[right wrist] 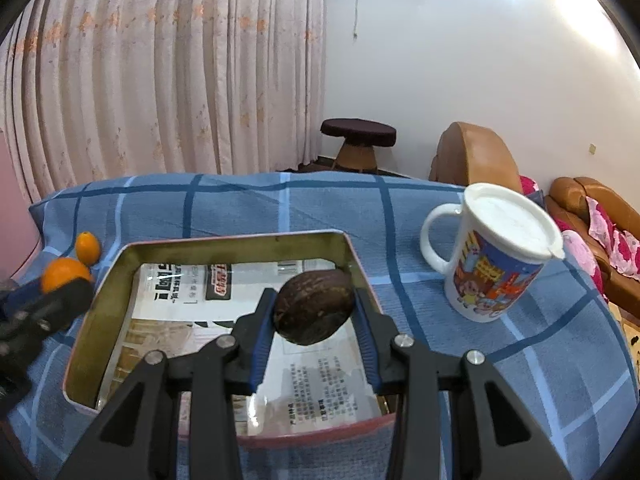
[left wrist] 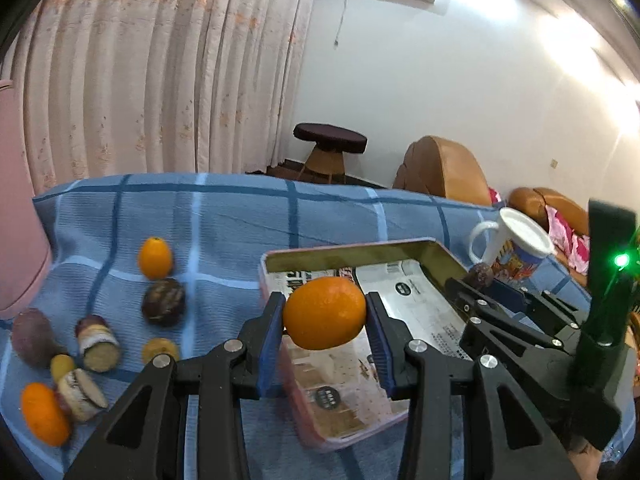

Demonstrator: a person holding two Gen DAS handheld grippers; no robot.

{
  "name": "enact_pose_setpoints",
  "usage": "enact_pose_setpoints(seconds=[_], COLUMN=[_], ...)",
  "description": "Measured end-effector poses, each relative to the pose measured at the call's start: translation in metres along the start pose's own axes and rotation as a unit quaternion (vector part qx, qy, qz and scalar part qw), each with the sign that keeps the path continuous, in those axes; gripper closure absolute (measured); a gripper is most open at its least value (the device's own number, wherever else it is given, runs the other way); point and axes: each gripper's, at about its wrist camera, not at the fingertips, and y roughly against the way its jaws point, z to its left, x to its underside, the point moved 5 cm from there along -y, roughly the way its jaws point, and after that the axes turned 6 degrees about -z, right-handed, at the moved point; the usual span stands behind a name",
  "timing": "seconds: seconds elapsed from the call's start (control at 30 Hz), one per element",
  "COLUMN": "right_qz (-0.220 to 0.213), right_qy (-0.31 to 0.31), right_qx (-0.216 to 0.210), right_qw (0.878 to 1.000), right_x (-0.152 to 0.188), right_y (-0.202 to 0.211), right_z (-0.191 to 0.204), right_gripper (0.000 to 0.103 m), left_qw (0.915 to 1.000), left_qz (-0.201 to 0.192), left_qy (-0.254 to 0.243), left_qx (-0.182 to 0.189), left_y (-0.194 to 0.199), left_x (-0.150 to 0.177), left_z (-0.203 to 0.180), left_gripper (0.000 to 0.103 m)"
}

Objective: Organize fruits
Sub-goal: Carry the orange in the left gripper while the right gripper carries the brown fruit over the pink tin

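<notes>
My left gripper (left wrist: 325, 316) is shut on an orange kumquat (left wrist: 325, 312) and holds it above the left part of a pink tin tray (left wrist: 344, 250) lined with printed paper. My right gripper (right wrist: 314, 312) is shut on a dark brown passion fruit (right wrist: 314, 306) above the same tray (right wrist: 240, 240). The right gripper also shows in the left wrist view (left wrist: 486, 284). On the blue checked cloth left of the tray lie several fruits: a kumquat (left wrist: 155, 258), a dark passion fruit (left wrist: 163, 301), cut purple pieces (left wrist: 98, 344) and another orange fruit (left wrist: 44, 414).
A white lidded mug (right wrist: 492, 256) with a cartoon print stands right of the tray. A pink object (left wrist: 16, 220) rises at the left edge. Beyond the table's far edge are curtains, a stool (right wrist: 358, 136) and brown sofas.
</notes>
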Motion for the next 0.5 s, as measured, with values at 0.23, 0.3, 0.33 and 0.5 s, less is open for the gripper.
enact_pose_setpoints(seconds=[0.23, 0.3, 0.33, 0.5], right_qz=[0.017, 0.018, 0.020, 0.023], right_qy=[0.016, 0.015, 0.014, 0.012], right_qx=[-0.007, -0.011, -0.013, -0.022], right_qw=[1.000, 1.000, 1.000, 0.999], right_x=[0.005, 0.005, 0.005, 0.006], right_y=[-0.010, -0.011, -0.011, -0.012], right_z=[0.005, 0.006, 0.006, 0.007], right_gripper=[0.062, 0.062, 0.062, 0.062], left_qw=[0.9997, 0.9994, 0.9994, 0.9994], left_qz=[0.019, 0.019, 0.020, 0.023], left_qy=[-0.015, -0.022, -0.021, -0.020], left_qx=[-0.010, -0.016, -0.017, -0.017], left_y=[-0.015, -0.016, -0.016, -0.021], left_x=[0.010, 0.011, 0.012, 0.012], left_z=[-0.007, -0.007, -0.006, -0.007], left_gripper=[0.061, 0.061, 0.061, 0.061])
